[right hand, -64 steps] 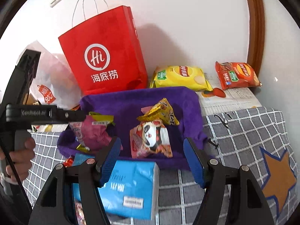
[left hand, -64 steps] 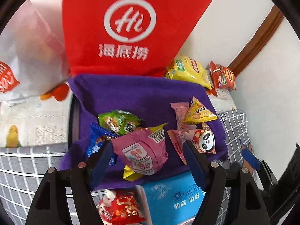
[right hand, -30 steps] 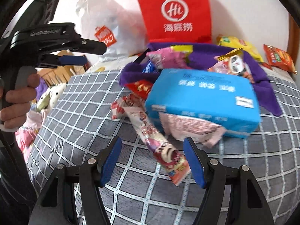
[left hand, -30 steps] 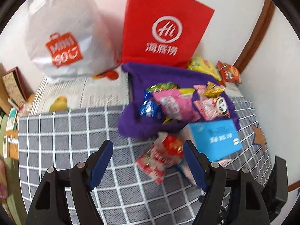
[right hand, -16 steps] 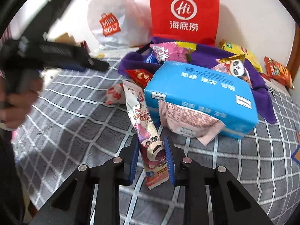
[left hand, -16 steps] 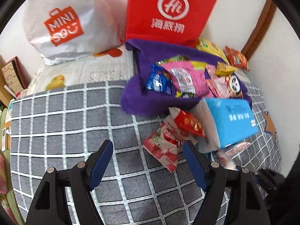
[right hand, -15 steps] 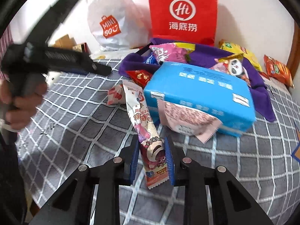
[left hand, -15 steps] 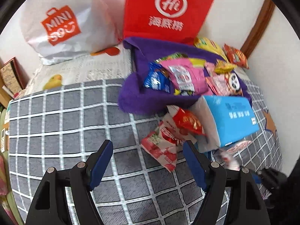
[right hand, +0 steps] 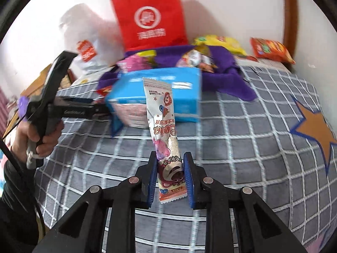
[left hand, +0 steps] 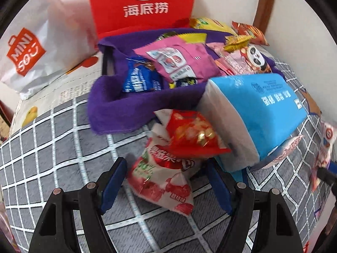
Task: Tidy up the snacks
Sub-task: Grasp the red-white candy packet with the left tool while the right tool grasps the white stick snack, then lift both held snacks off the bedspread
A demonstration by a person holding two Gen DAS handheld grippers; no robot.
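Right gripper (right hand: 170, 176) clamped on a long pink-and-white stick-shaped snack packet (right hand: 163, 135) — lifted clear of the grey checked bedcover (right hand: 242, 147), in front of the blue tissue pack (right hand: 185, 88). Left gripper (left hand: 166, 185) partway open, holding nothing — blue pads straddling a red-and-white strawberry snack bag (left hand: 164, 175) lying just beside the purple cloth-lined basket (left hand: 118, 105) of mixed snacks.

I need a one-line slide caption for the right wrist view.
Right gripper shut on a long snack stick packet, lifted above the grey checked cloth.
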